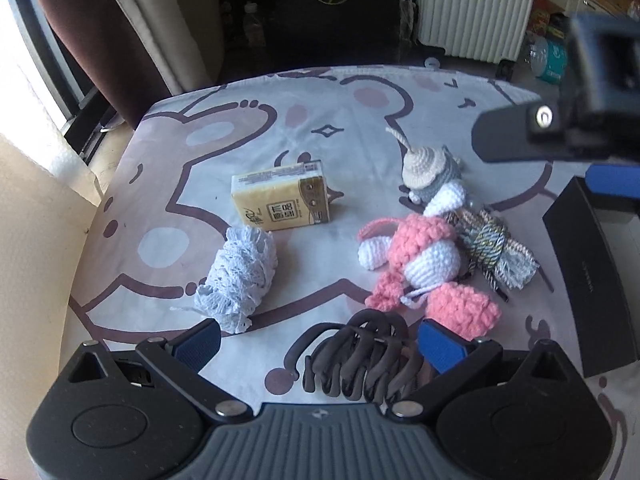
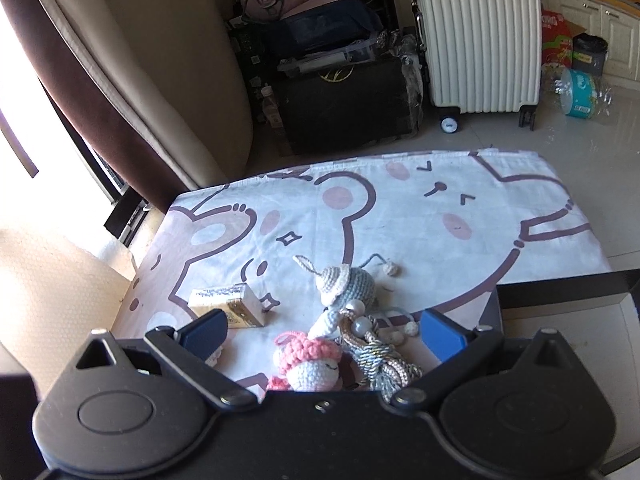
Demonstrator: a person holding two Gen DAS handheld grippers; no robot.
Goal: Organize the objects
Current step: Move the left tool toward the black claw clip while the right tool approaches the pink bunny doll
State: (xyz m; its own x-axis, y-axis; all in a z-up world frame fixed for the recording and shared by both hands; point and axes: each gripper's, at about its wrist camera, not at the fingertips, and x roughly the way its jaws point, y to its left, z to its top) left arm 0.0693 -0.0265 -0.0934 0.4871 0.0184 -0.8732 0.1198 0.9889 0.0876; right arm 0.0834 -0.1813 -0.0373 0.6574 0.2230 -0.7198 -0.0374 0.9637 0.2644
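Low in the left wrist frame, between the left gripper's (image 1: pixel 320 344) 2 spread, empty fingers, lies a dark claw hair clip (image 1: pixel 356 364), probably light, stiff and springy, best pinched across its curved spine.

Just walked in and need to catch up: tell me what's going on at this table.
A person with a gripper in each hand is tidying small items on a cartoon-print cloth. The left gripper is open around a dark claw hair clip, not yet closed. The right gripper hovers open over the pink crochet doll and tassel bundle. A tissue pack and lace bundle lie untouched.
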